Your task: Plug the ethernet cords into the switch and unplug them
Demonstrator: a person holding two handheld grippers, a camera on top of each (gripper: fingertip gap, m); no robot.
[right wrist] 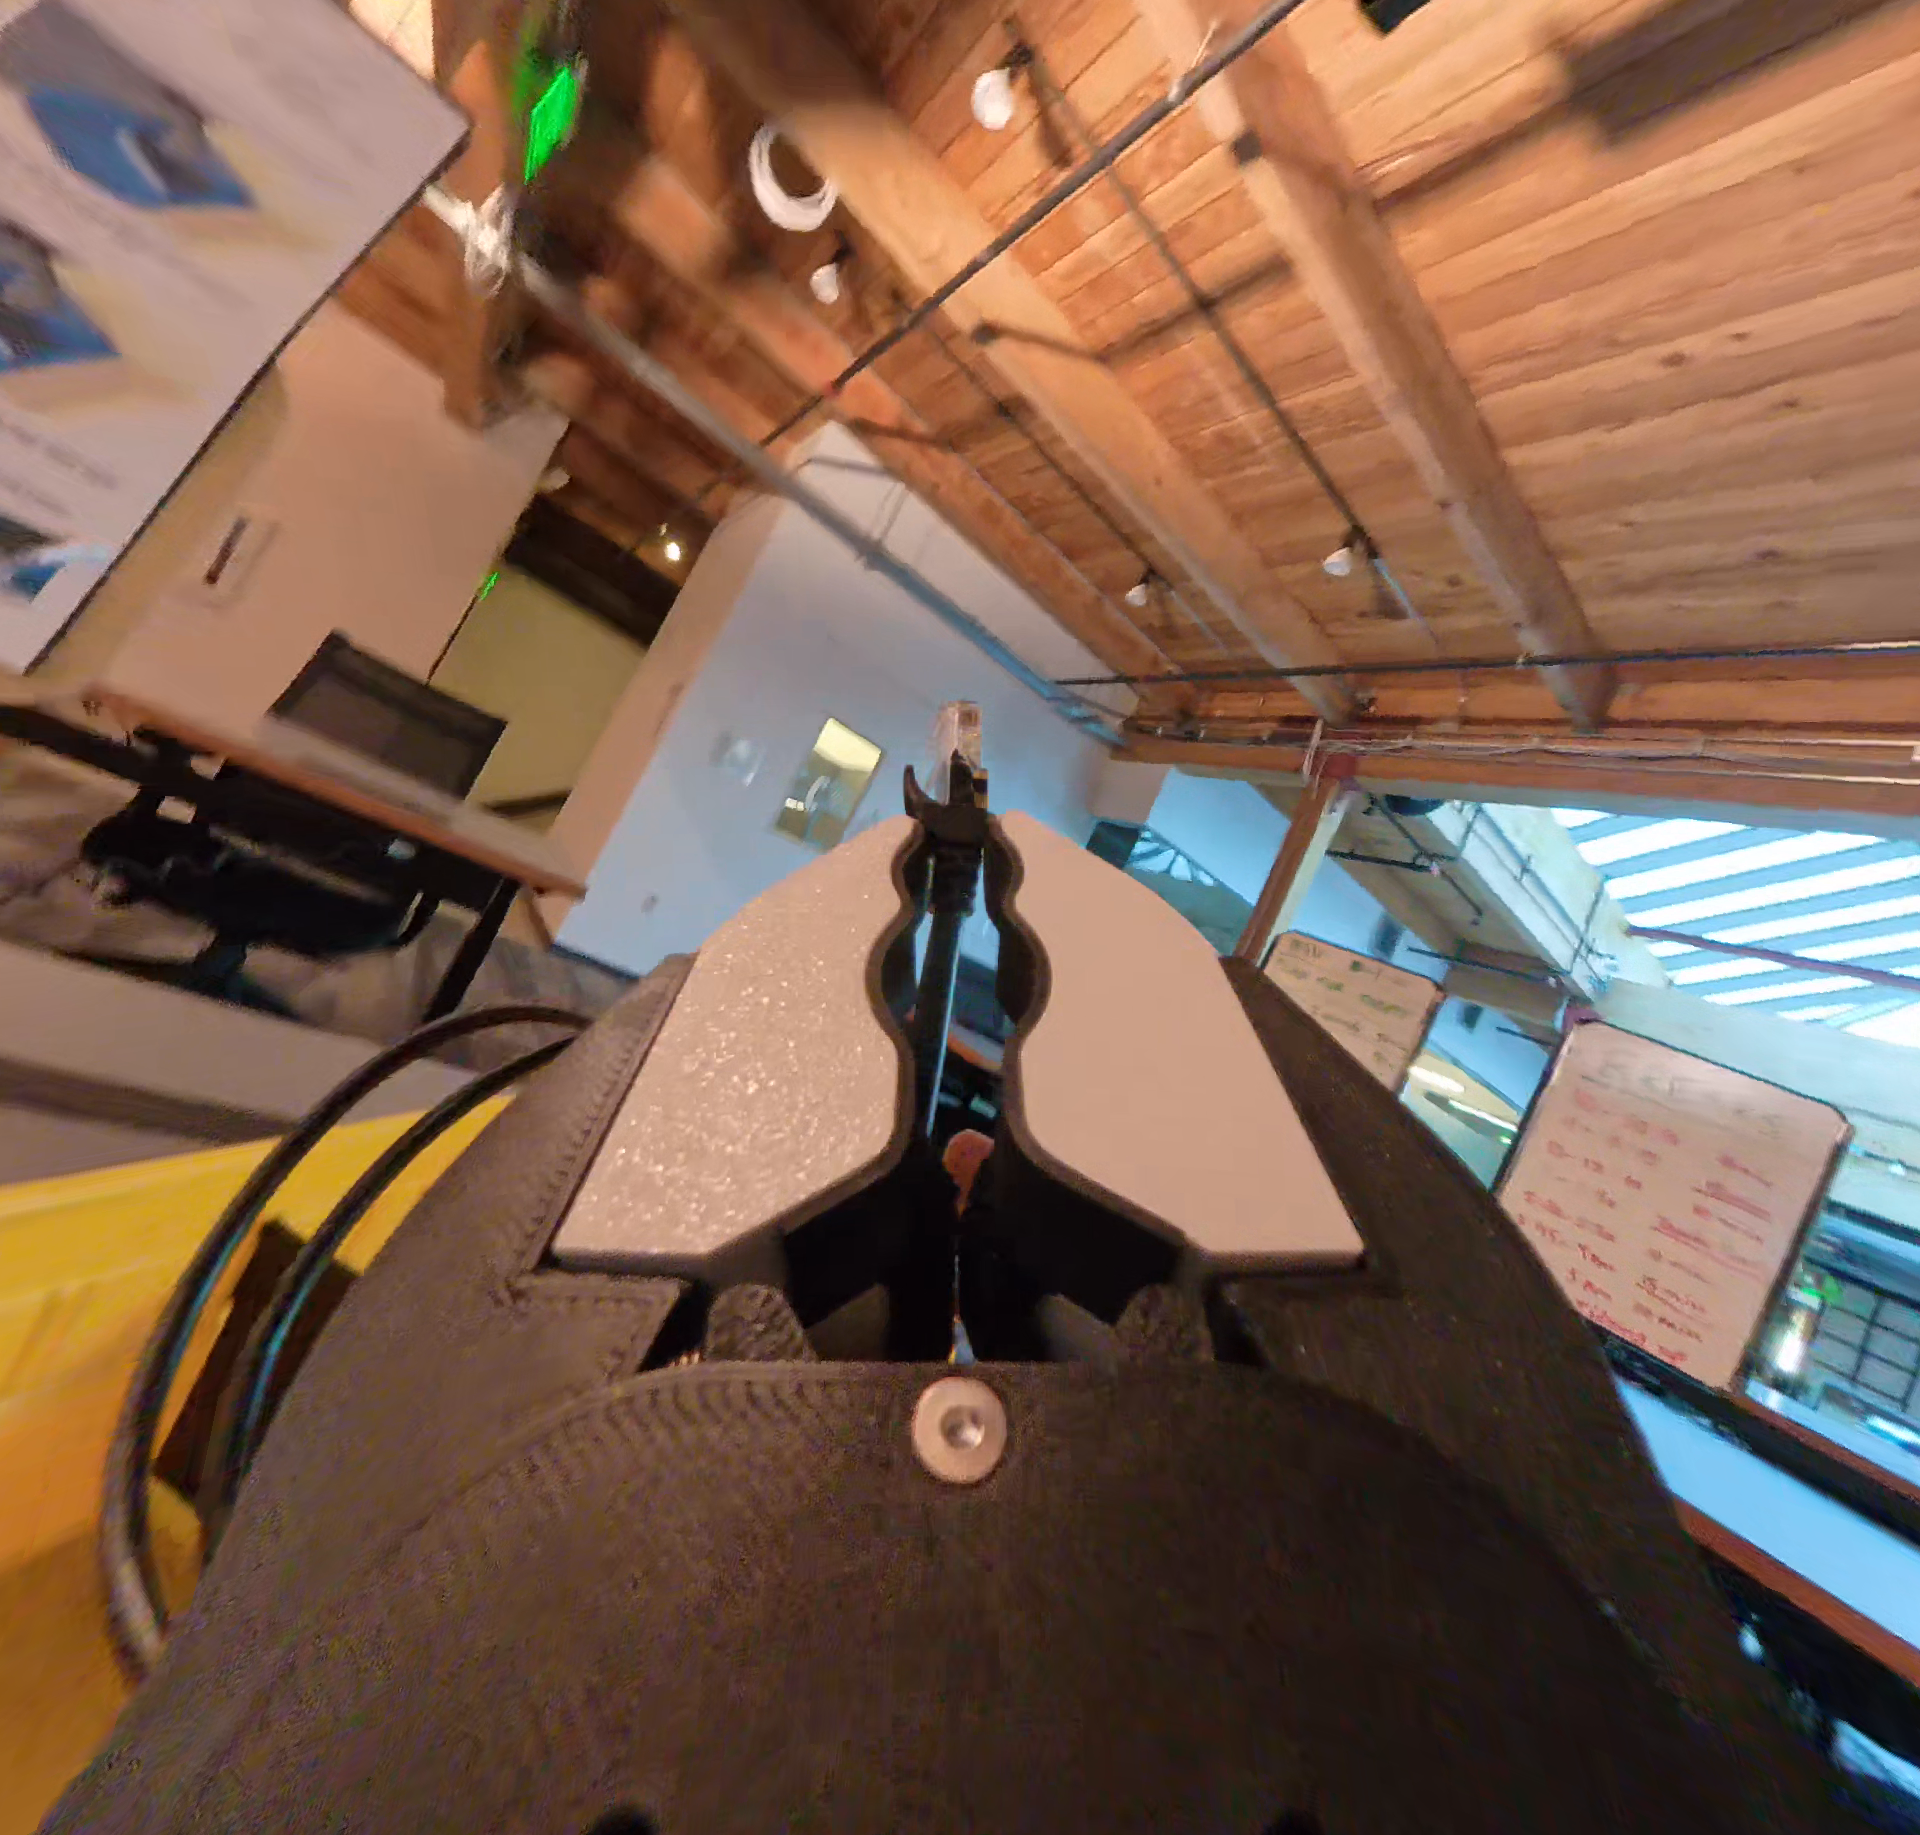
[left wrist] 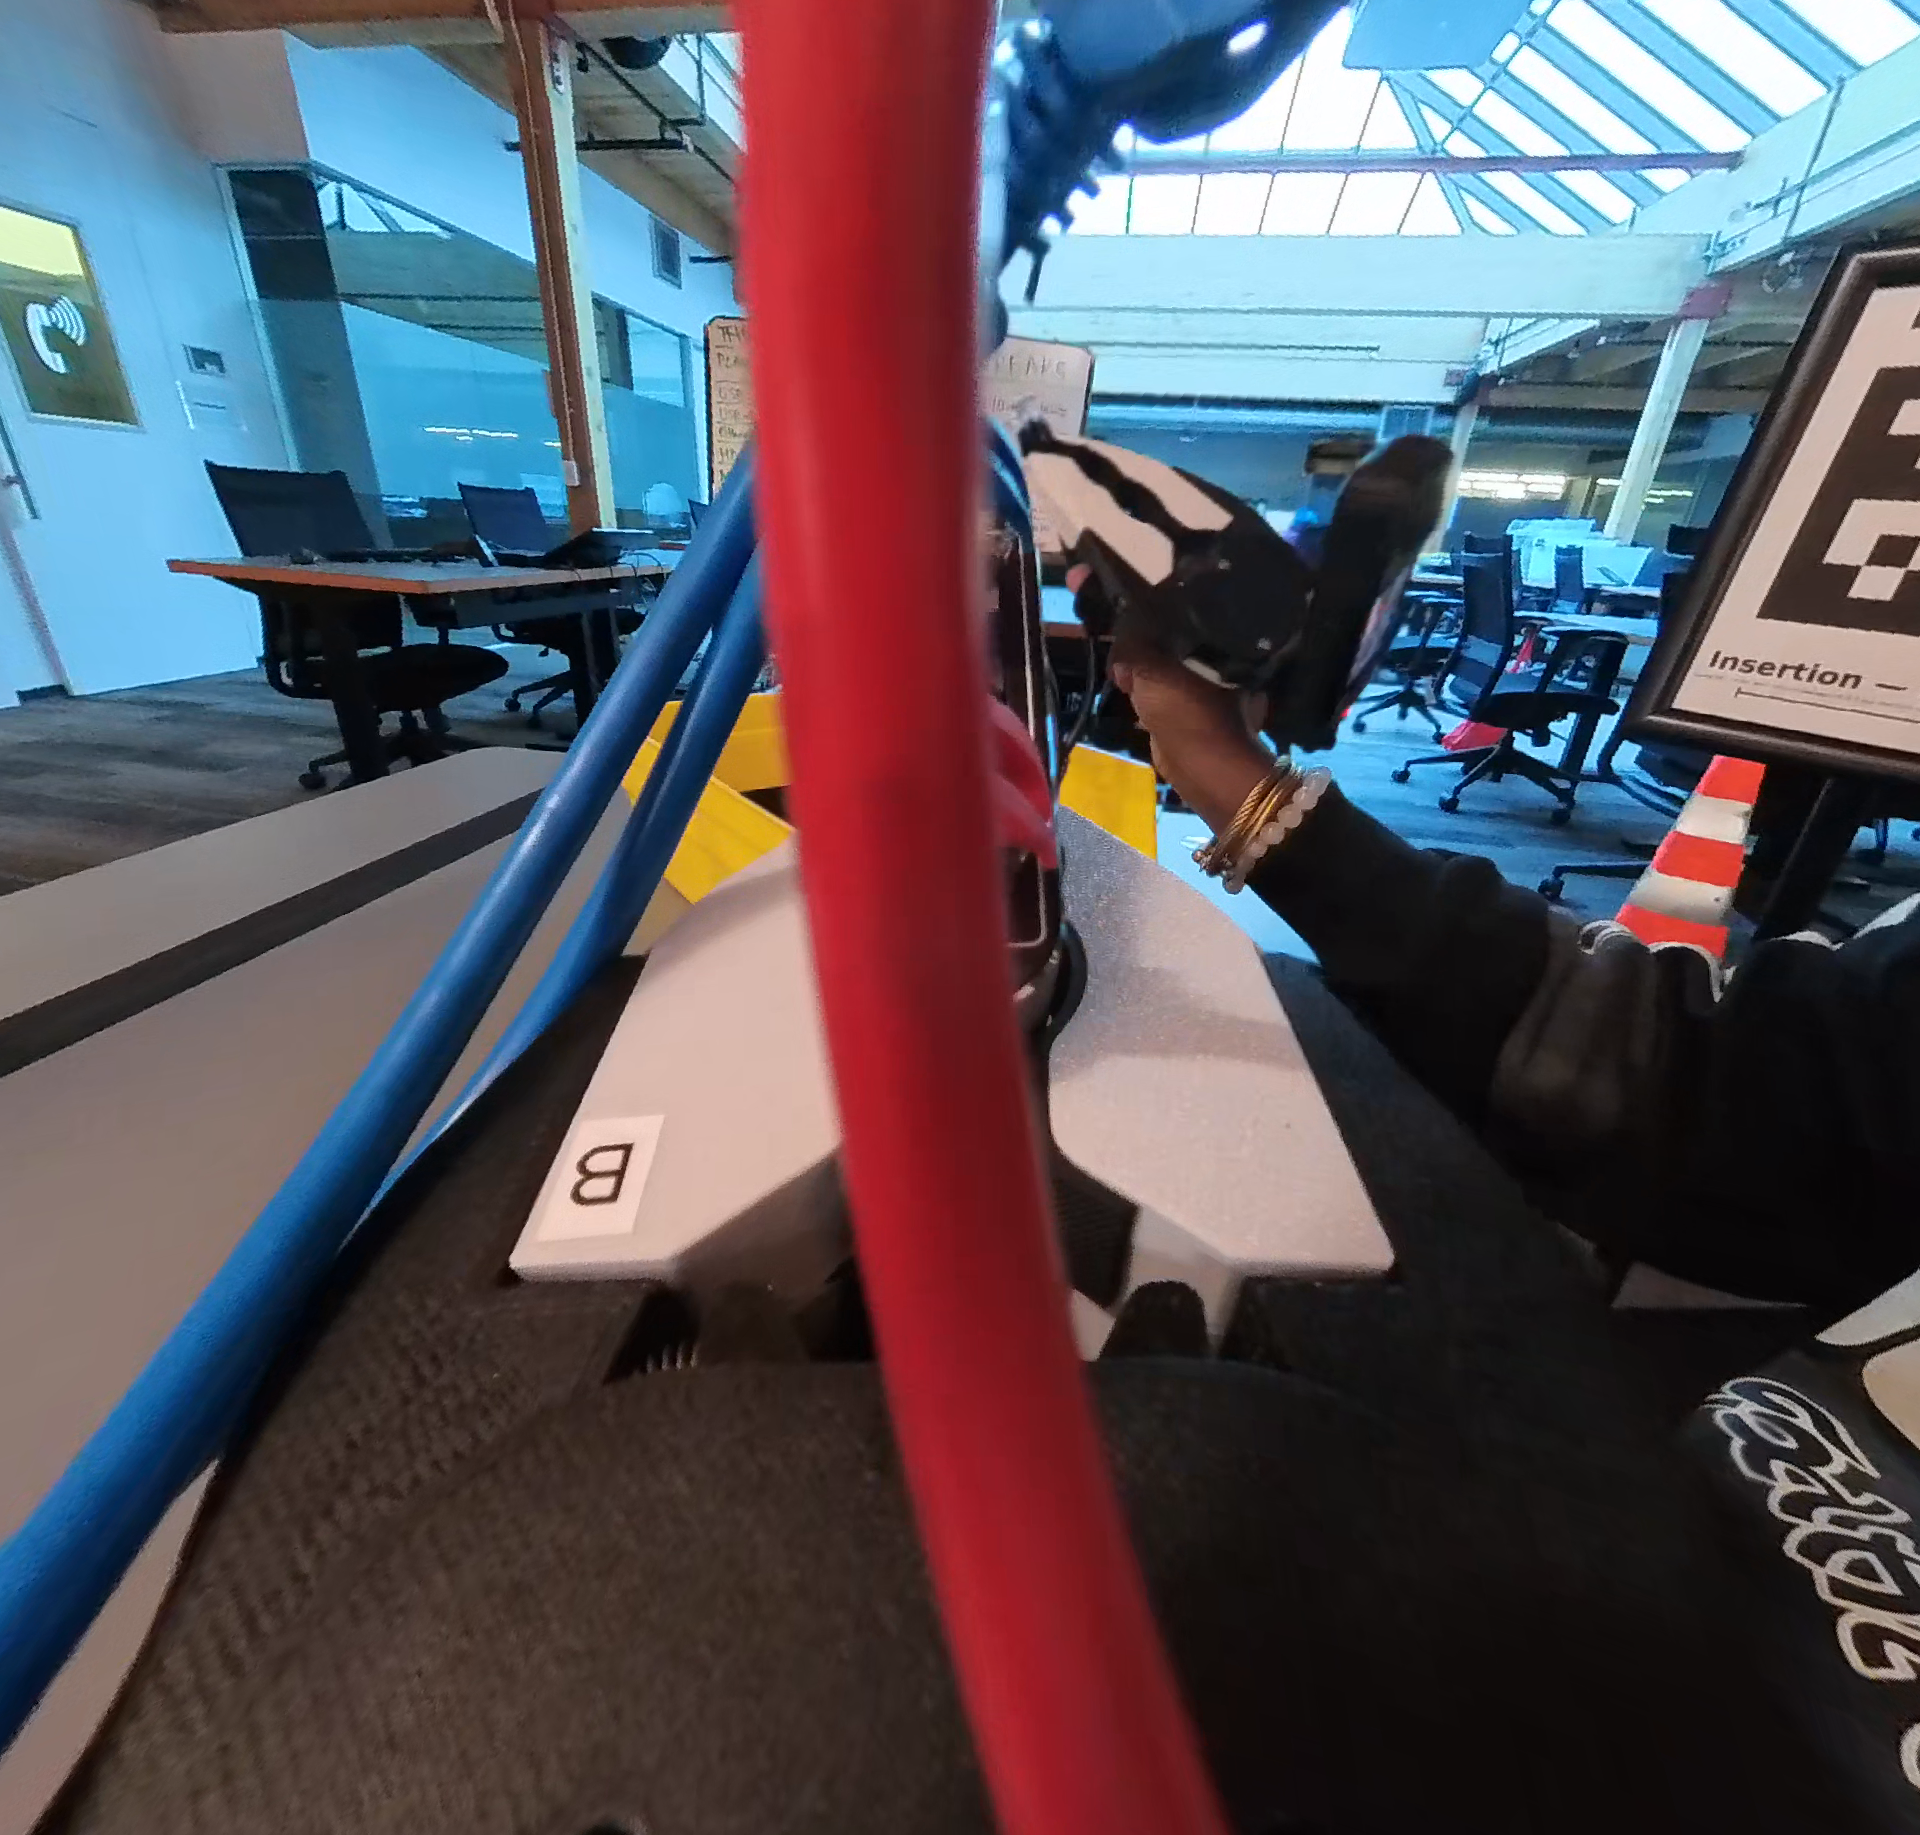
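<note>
In the left wrist view my left gripper (left wrist: 1029,881) is shut on a thin black glossy thing, the switch (left wrist: 1023,642), seen edge-on. Thin red cords (left wrist: 1013,777) run into it. A thick red cord (left wrist: 883,642) hangs right in front of the camera, and two blue cords (left wrist: 468,1006) slant up at the left. A blurred blue plug boot (left wrist: 1153,29) is at the top. My right gripper (left wrist: 1049,476), held in a hand, points at the switch's upper part. In the right wrist view my right gripper (right wrist: 951,829) is shut on a black cord (right wrist: 940,975). The cord's clear plug (right wrist: 958,736) sticks out past the tips.
A grey table (left wrist: 208,954) lies below, with a yellow piece (left wrist: 717,829) on it. A person's black sleeve (left wrist: 1558,1006) crosses from the right. A framed marker sign (left wrist: 1849,497) and an orange cone (left wrist: 1694,850) stand at the right. Black cord loops (right wrist: 208,1318) hang at the left. Spacing between my two grippers at the tips: around 30 cm.
</note>
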